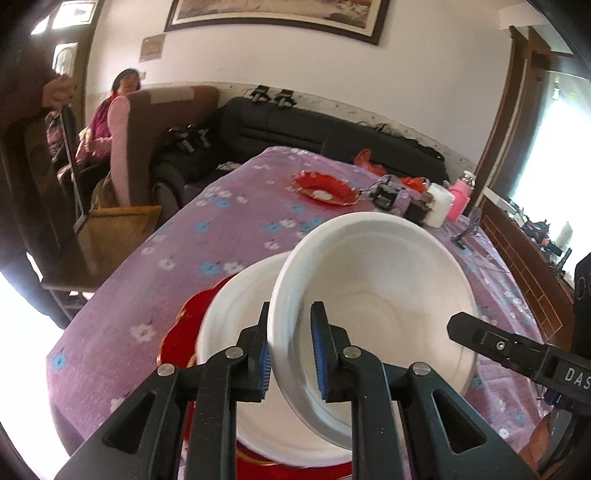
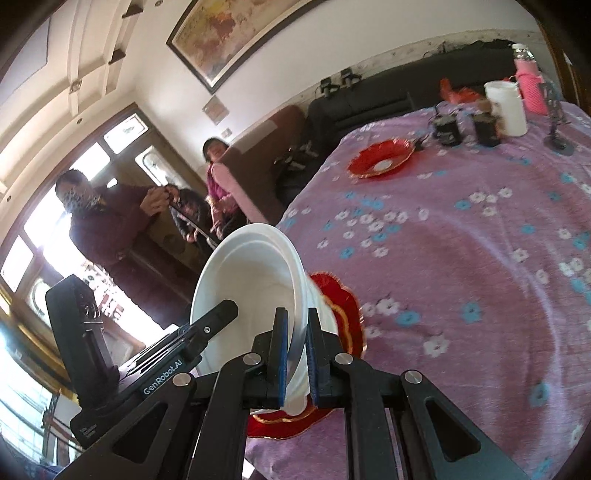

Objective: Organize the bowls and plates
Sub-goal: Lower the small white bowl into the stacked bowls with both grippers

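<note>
- Your left claw (image 1: 288,354) pinches the near rim of a white bowl (image 1: 373,295), tilted and lifted clear; your right claw (image 2: 295,354) pinches the rim on the opposite side.
- Just below sits a second white bowl (image 1: 236,310), resting on a red plate (image 1: 177,332) with gold trim.
- The step in hand looks like carrying the top bowl off, or onto, that stack; which way cannot be told.
- Your next move calls for both claws travelling together, keeping the thin rim level so it does not buckle.
- Another red plate (image 1: 325,188) waits well apart across the table (image 1: 221,229), under a purple floral cloth, near a white cup (image 1: 439,205) and pink bottle (image 1: 461,195).
- Beyond: a black sofa (image 1: 314,129), a framed painting (image 1: 277,14), onlookers by the doorway.
</note>
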Tool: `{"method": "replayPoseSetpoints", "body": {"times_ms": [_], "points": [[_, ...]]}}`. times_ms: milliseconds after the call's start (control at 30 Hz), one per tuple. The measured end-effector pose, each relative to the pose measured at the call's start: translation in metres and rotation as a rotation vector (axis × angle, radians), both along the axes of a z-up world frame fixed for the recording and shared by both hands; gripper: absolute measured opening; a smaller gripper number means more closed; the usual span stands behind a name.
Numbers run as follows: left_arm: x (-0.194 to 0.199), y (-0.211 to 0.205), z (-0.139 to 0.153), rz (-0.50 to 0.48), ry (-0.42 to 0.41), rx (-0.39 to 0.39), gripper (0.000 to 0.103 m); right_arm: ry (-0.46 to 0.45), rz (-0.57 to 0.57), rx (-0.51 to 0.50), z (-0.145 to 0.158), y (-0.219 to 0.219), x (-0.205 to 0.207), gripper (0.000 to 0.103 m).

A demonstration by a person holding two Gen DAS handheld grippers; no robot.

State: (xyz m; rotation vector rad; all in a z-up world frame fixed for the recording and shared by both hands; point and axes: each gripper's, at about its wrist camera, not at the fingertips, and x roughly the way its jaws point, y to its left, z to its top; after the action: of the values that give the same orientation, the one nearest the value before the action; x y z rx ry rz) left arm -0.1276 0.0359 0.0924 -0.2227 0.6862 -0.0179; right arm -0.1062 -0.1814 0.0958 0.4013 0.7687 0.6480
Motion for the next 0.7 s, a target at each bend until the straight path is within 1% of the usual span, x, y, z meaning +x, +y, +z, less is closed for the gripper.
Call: {"method": "replayPoseSetpoints", "body": {"times_ms": [167,333,567,700], "points": [[0.002,0.010,-0.013,0.022,0.034,-0.007,0.017,0.010,0.017,-0.030,-0.010,0.016,0.004,0.011],[0.003,0.011,-0.017,0.026,0.043,-0.008,0.017,0.023,0.018,-0.037,-0.016,0.018,0.007,0.011],[0.006,0.011,-0.020,0.023,0.049,-0.013,0.017,-0.005,0.010,-0.073,-0.013,0.023,0.005,0.011],[0.007,0.011,-0.021,0.023,0.046,-0.004,0.017,-0.010,0.011,-0.076,-0.013,0.024,0.005,0.011]]}}
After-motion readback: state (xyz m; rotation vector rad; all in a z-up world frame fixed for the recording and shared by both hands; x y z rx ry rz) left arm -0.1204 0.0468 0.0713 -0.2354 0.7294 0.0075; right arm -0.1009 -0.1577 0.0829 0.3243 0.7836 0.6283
